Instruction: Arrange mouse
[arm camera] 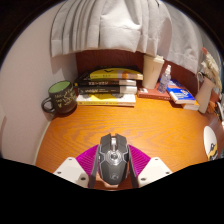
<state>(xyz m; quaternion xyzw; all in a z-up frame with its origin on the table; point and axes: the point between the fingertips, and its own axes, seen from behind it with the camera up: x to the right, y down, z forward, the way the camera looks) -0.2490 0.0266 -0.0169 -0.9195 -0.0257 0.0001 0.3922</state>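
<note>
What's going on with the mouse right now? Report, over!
Gripper open, pink pads either side. Mouse on the desk between the fingers, gaps visible, not gripped. Mug and books far beyond, nothing in the way.

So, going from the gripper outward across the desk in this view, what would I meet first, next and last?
The gripper, its pink pads around the dark mouse → bare wooden desk → stack of books with a dark mug beside it → grey curtain.
</note>
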